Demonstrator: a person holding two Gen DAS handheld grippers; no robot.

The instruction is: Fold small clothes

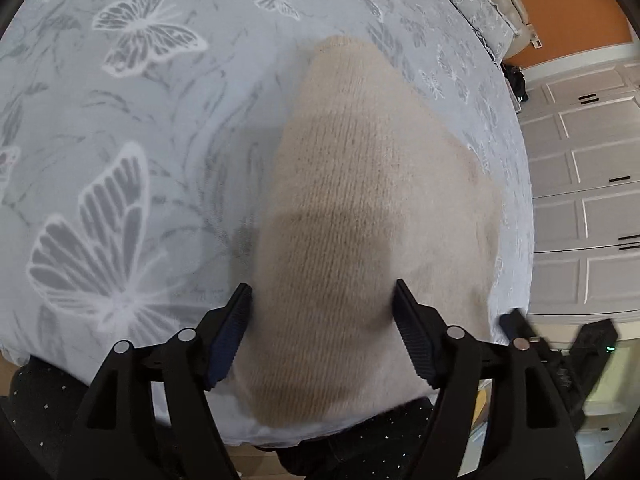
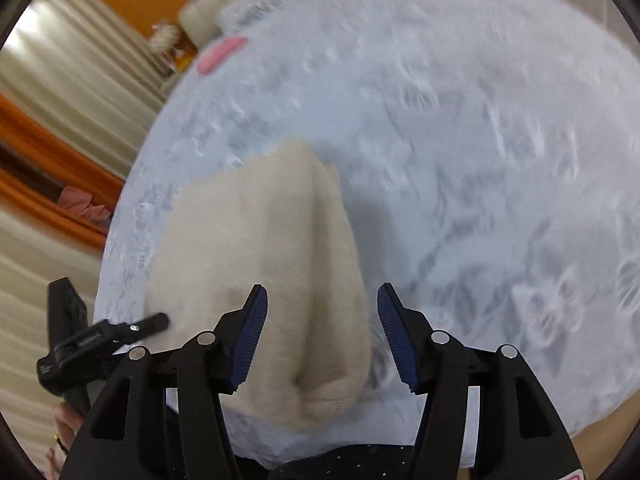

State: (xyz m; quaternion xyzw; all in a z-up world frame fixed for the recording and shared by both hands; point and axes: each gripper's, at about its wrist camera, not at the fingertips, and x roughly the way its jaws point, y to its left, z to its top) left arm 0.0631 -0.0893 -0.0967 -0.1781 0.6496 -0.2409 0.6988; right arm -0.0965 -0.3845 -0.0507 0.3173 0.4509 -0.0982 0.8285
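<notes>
On the butterfly-print bedspread [image 1: 120, 160], toward 6 o'clock, cream knit garment [image 1: 352, 208] lying folded beneath left gripper [image 1: 322, 312] and right gripper [image 2: 320, 320], jaws wide apart, gripping nothing.

Cream knit garment [image 1: 360, 200] fills bed's near edge, bedspread [image 1: 140, 128] open beyond, wardrobe [image 1: 580, 184] alongside.

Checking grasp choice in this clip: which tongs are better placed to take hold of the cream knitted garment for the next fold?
Probably the left tongs: they are open astride the cream knitted garment on the pale blue butterfly-print blanket. The right tongs are open too, centred nearer its right edge.
</notes>
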